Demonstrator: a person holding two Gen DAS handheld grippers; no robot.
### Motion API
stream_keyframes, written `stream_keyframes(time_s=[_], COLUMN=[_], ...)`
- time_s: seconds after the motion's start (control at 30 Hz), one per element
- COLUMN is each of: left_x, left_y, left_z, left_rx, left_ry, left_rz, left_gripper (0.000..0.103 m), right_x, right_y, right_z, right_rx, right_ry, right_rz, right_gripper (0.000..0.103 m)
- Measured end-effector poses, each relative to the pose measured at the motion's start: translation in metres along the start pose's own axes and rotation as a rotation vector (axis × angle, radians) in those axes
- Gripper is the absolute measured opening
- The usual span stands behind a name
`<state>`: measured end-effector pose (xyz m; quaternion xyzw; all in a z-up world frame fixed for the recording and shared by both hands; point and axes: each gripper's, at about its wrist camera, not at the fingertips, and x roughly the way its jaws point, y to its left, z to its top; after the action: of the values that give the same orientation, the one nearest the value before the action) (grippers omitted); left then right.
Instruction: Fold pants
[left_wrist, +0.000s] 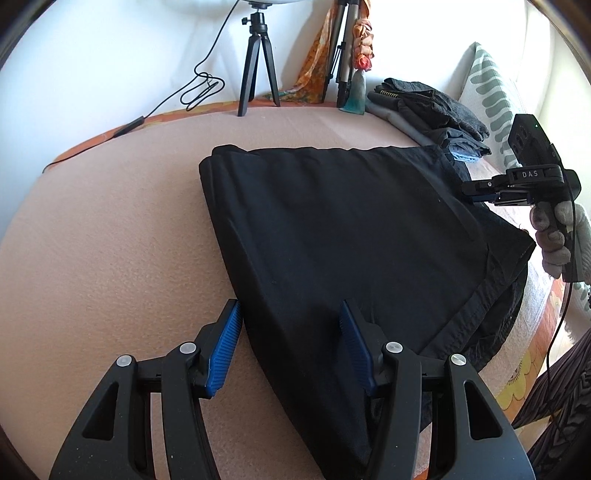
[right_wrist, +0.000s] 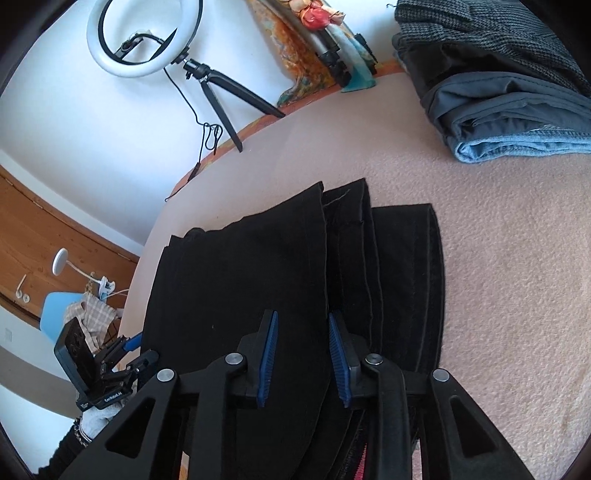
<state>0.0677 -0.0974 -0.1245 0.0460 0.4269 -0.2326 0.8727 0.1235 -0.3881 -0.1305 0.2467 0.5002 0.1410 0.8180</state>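
Note:
Black pants (left_wrist: 332, 229) lie folded in layers on the pink blanket (left_wrist: 110, 240). My left gripper (left_wrist: 291, 317) is open, its blue pads straddling the near folded edge of the pants, empty. In the right wrist view the pants (right_wrist: 258, 280) show stacked layers with hems stepped to the right. My right gripper (right_wrist: 303, 332) is open just above the pants' near end, holding nothing. The right gripper also shows in the left wrist view (left_wrist: 476, 192) at the pants' far right edge; the left gripper shows at lower left in the right wrist view (right_wrist: 129, 347).
A stack of folded clothes (left_wrist: 428, 107) sits at the back right, also in the right wrist view (right_wrist: 498, 92). A ring light on a tripod (right_wrist: 147, 40) and a second tripod (left_wrist: 343, 55) stand at the back. A patterned cushion (left_wrist: 491, 92) is at the right.

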Motion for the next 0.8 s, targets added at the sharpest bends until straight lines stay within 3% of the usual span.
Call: stream_keyframes(time_s=[0.03, 0.07, 0.2, 0.3, 0.5, 0.7, 0.8], left_x=[0.000, 0.000, -0.009, -0.018, -0.009, 0.001, 0.001], left_y=[0.000, 0.000, 0.005, 0.010, 0.000, -0.009, -0.008], left_z=[0.000, 0.000, 0.002, 0.005, 0.006, 0.002, 0.000], left_rx=[-0.001, -0.004, -0.037, -0.055, -0.016, 0.051, 0.047], left_ry=[0.000, -0.002, -0.031, -0.076, -0.055, -0.018, -0.018], left_rz=[0.001, 0.001, 0.004, 0.014, 0.015, 0.052, 0.052], left_gripper=[0.054, 0.054, 0.054, 0.060, 0.060, 0.060, 0.060], right_x=[0.002, 0.004, -0.013, -0.044, -0.024, -0.013, -0.020], right_y=[0.003, 0.006, 0.022, 0.024, 0.001, 0.009, 0.021], right_z=[-0.002, -0.003, -0.005, 0.000, -0.004, -0.008, -0.007], right_rx=[-0.013, -0.023, -0.041, -0.066, -0.047, -0.130, -0.168], right_ry=[-0.002, -0.006, -0.053, -0.123, -0.059, -0.024, -0.049], right_rz=[-0.015, -0.034, -0.033, -0.066, -0.182, -0.281, -0.349], right_gripper=[0.008, 0.000, 0.000, 0.000, 0.000, 0.001, 0.014])
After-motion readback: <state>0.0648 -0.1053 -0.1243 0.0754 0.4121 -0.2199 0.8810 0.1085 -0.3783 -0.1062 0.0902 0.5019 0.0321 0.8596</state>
